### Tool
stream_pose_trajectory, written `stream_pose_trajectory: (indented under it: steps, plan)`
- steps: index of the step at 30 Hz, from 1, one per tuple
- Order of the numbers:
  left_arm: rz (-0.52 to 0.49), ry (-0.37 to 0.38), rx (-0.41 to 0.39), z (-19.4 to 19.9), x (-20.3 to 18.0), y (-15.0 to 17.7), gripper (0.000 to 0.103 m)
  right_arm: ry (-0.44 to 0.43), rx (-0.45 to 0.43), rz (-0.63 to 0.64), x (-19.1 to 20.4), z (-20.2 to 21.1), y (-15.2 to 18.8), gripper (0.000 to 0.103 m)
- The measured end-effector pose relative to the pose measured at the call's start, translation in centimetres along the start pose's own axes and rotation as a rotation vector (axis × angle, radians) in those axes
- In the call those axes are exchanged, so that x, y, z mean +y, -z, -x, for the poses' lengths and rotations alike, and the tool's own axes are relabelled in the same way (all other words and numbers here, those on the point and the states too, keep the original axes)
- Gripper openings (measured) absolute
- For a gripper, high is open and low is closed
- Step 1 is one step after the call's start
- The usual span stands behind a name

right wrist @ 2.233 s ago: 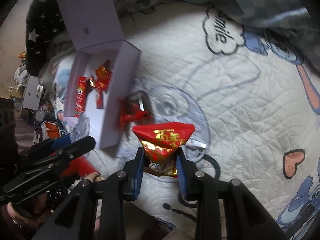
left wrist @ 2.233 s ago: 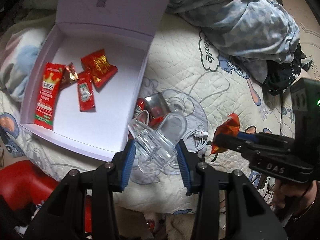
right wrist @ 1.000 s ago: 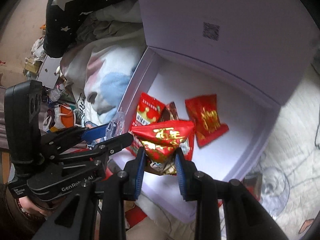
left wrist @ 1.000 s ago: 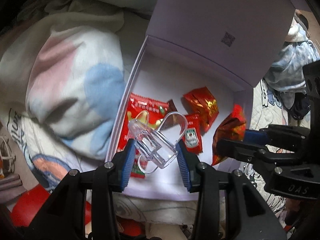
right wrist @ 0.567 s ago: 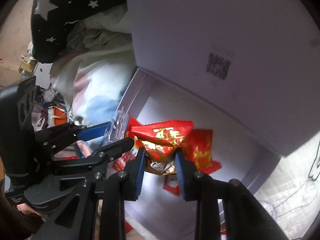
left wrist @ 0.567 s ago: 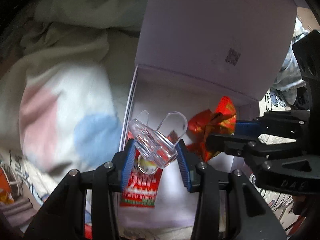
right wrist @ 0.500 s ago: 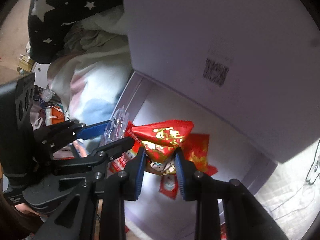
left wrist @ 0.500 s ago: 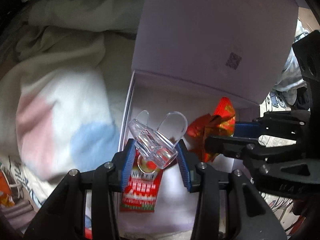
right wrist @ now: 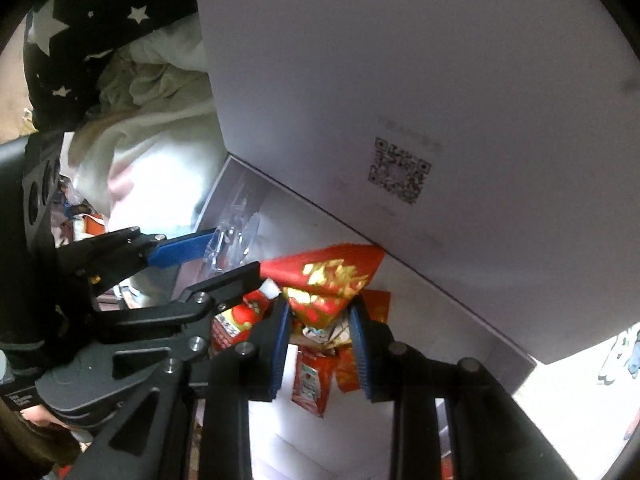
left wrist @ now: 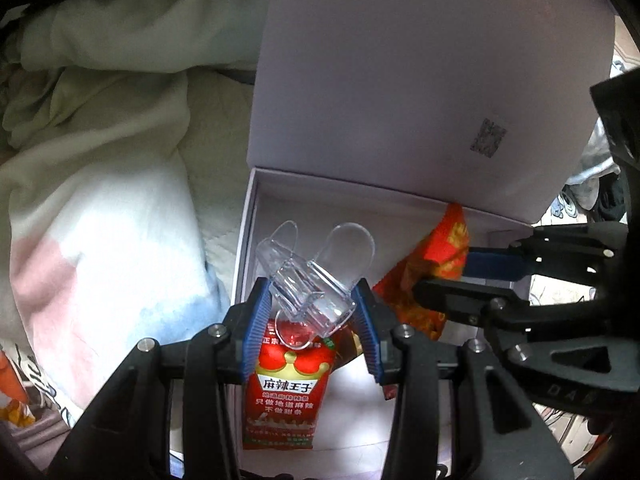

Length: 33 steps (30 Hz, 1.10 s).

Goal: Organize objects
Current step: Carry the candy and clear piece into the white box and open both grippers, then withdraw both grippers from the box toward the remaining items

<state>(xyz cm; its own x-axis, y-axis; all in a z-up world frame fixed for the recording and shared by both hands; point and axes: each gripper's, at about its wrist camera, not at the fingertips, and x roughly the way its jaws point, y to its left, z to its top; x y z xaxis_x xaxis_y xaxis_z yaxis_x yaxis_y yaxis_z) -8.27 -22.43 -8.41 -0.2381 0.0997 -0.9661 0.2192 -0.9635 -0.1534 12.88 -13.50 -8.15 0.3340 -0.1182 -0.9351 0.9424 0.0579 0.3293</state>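
Both grippers are seen pointed down over an open white box (left wrist: pixel 248 240), each clamped on something. Between the blue pads of the left gripper (left wrist: pixel 312 312) a clear plastic clip (left wrist: pixel 316 276) is pinched, its two rounded tabs sticking out beyond the fingertips toward the box's back wall. Directly below it, on the box floor, a long red packet (left wrist: pixel 286 396) with a crown and white lettering is laid flat. The right gripper (right wrist: pixel 320 320) is closed on a red and gold pouch (right wrist: pixel 328 276), which is held by its narrow lower end with the wide edge pointing up toward the raised lid (right wrist: pixel 440 80). Under this pouch more red packets (right wrist: pixel 316 376) are spread on the box floor. The lid is stood open behind both loads, a QR code (right wrist: pixel 400 176) printed on its inner face. Crumpled pale bedding (left wrist: pixel 100 220) is bunched just left of the box, and a dark star-print cloth (right wrist: pixel 100 20) is seen beyond it.
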Motion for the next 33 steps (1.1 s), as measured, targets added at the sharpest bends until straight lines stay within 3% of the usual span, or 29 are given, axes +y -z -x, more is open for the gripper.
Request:
stream_pose_trajectory:
  steps: [15, 21, 23, 25, 33]
  plan:
    - [0.045, -0.069, -0.002, 3.4, -0.2, 2.1, 0.041, -0.016, -0.024, 0.032, 0.9, 4.6, 2.0, 0.031]
    - [0.077, -0.093, -0.033, 6.7, -0.8, 3.2, 0.054, -0.009, -0.043, 0.051, 1.1, 7.9, 3.0, 0.034]
    - [0.077, -0.111, -0.038, 7.9, -1.2, 3.5, 0.057, -0.006, -0.053, 0.055, 1.0, 8.9, 3.3, 0.038]
    - [0.085, -0.108, -0.056, 9.0, -1.6, 3.5, 0.060, -0.015, -0.061, 0.048, 1.0, 10.1, 3.5, 0.053]
    - [0.065, -0.139, -0.070, 11.3, -6.2, 3.1, 0.062, -0.016, -0.094, 0.050, 0.2, 15.0, 4.7, 0.053]
